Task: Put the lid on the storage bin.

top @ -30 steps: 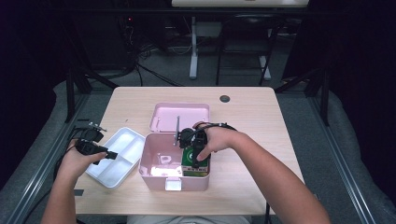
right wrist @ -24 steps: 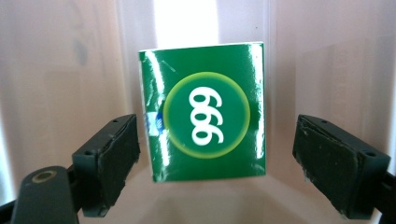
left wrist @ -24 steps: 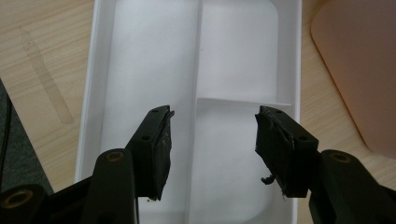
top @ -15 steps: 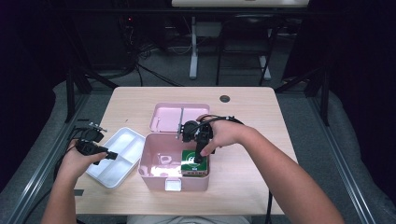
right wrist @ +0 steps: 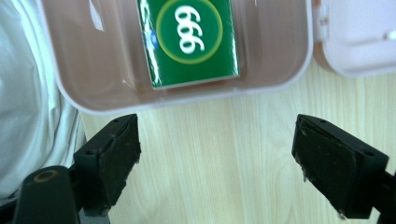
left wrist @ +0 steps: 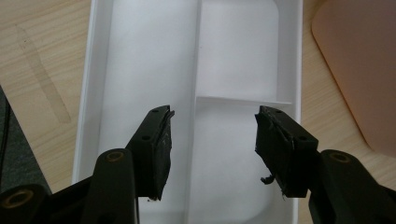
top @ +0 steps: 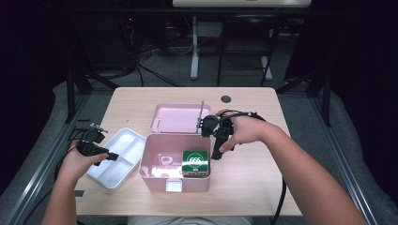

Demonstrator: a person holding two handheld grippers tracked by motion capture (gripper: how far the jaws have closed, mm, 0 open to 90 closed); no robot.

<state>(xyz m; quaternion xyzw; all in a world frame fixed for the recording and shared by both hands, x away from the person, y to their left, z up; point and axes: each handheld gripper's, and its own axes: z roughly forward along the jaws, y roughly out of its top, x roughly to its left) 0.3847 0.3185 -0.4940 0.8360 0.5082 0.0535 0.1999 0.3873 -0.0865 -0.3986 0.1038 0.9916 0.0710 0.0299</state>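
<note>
Carton [top: 195,162], green with a white "666" in a ringed disc, lies flat in the right part of the pink box [top: 157,176], close against its right wall; the right gripper view shows it there too [right wrist: 189,42], smooth printed card with sharp corners. The box is glossy moulded plastic with rounded corners and a white latch at its front wall, and its lid [top: 176,117] lies open behind it on a hinge.

The right gripper [top: 217,152] hangs just outside the box's right wall, fingers [right wrist: 112,158] wide apart and empty over bare wood, so the placing step looks done and the hand free. The next move, I judge, is either the lid or the tray: the lid calls for a lift from its far edge and a swing forward, without nudging the light box.

The left gripper [top: 112,155] hovers over the white tray [top: 109,177], fingers [left wrist: 156,154] apart, straddling the middle divider. The tray [left wrist: 86,116] is thin matt plastic with shallow compartments. The surface [top: 253,187] is pale wood grain.
</note>
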